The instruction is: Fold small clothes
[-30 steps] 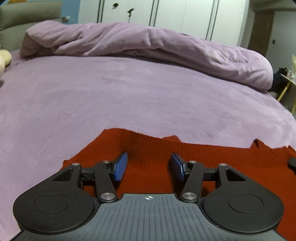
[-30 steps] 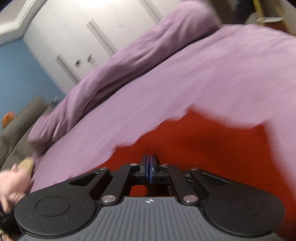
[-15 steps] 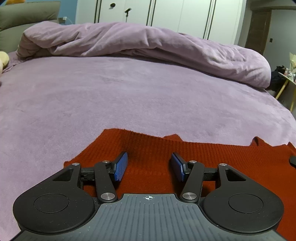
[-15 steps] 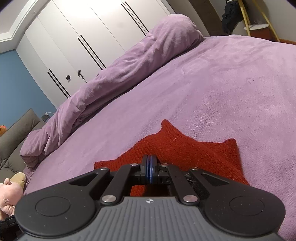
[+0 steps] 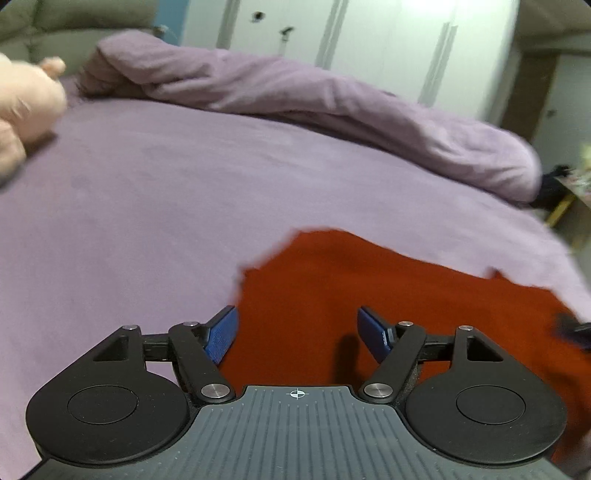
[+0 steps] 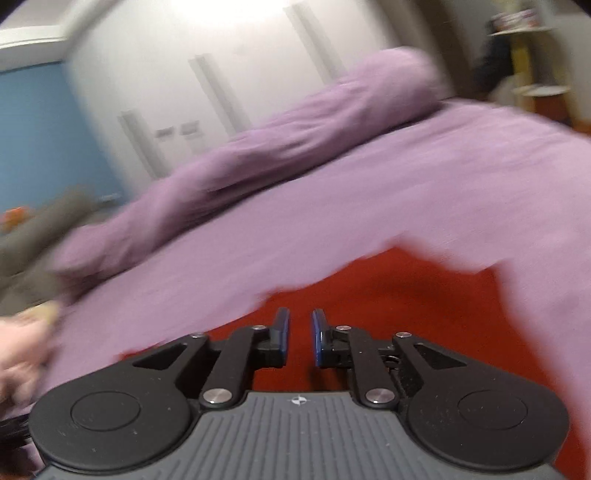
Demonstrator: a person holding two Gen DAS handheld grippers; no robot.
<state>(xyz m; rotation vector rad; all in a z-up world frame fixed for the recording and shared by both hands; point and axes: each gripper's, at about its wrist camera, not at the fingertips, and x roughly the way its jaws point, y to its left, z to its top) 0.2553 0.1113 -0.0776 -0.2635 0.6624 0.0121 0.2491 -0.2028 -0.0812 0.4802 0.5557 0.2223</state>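
A red knitted garment (image 5: 369,288) lies flat on the purple bed cover (image 5: 184,206). My left gripper (image 5: 297,325) hovers over the garment's left edge. Its jaws are opening wide, and the blue pads (image 5: 221,334) press on nothing. In the blurred right wrist view the same red garment (image 6: 406,291) spreads under and beyond my right gripper (image 6: 300,321). Its jaws are opening, a narrow gap shows between the blue pads (image 6: 320,332), and nothing is pinched there.
A rolled purple duvet (image 5: 332,103) runs across the far side of the bed, before white wardrobe doors (image 5: 369,44). A pink plush toy (image 5: 26,107) lies at the far left beside a grey sofa (image 5: 74,26). A yellow-legged side table (image 5: 565,206) stands off the right edge.
The left gripper slid left to the garment's edge and its jaws spread wider. The right jaws, shut before, have parted. Both views are now motion-blurred.
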